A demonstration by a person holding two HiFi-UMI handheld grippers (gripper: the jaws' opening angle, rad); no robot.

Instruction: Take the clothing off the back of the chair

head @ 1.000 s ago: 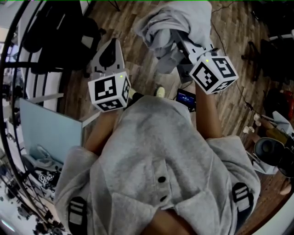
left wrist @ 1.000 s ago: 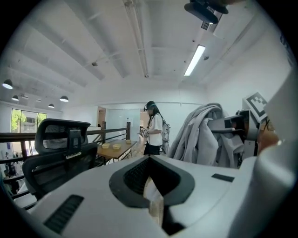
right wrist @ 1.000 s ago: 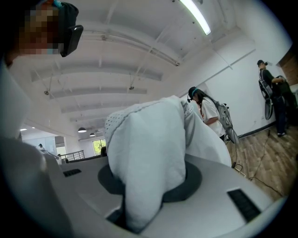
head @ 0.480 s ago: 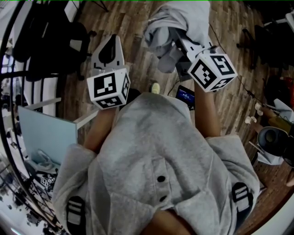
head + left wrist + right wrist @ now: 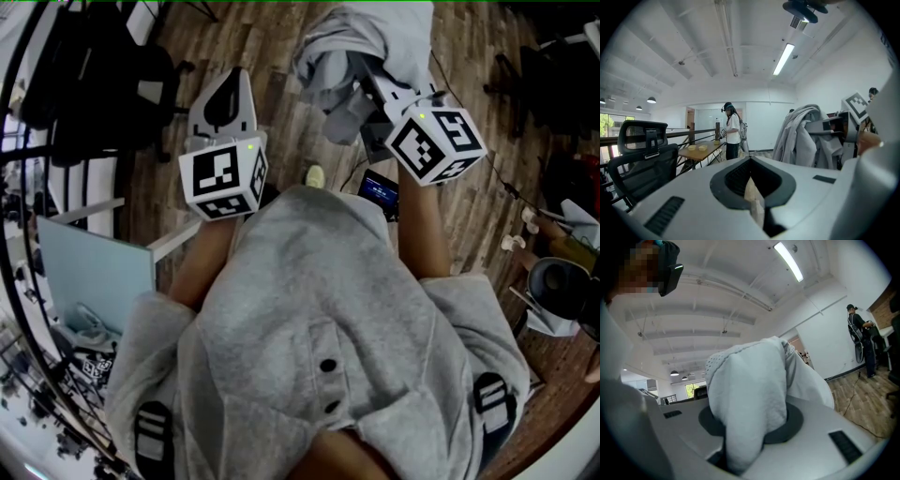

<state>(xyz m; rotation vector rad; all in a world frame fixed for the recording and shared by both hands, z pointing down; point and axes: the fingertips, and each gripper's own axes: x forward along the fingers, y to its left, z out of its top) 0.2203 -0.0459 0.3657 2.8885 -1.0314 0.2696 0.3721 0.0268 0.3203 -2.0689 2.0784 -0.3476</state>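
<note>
A light grey garment hangs bunched over the wooden floor at the top of the head view. My right gripper is shut on it, and in the right gripper view the cloth fills the space between the jaws and hides their tips. My left gripper is held level to the left of the garment, apart from it, with its jaws together and nothing in them. From the left gripper view the garment hangs to the right. A black office chair stands at the upper left with a bare back.
A pale blue panel stands at the left. A phone and cables lie on the wooden floor. Clutter and a round stool sit at the right. In the distance a person stands beside a wooden table.
Both grippers have drifted slightly up the head view as the person moved over the floor. The garment stays in the right gripper. The left gripper's jaws are unchanged.
</note>
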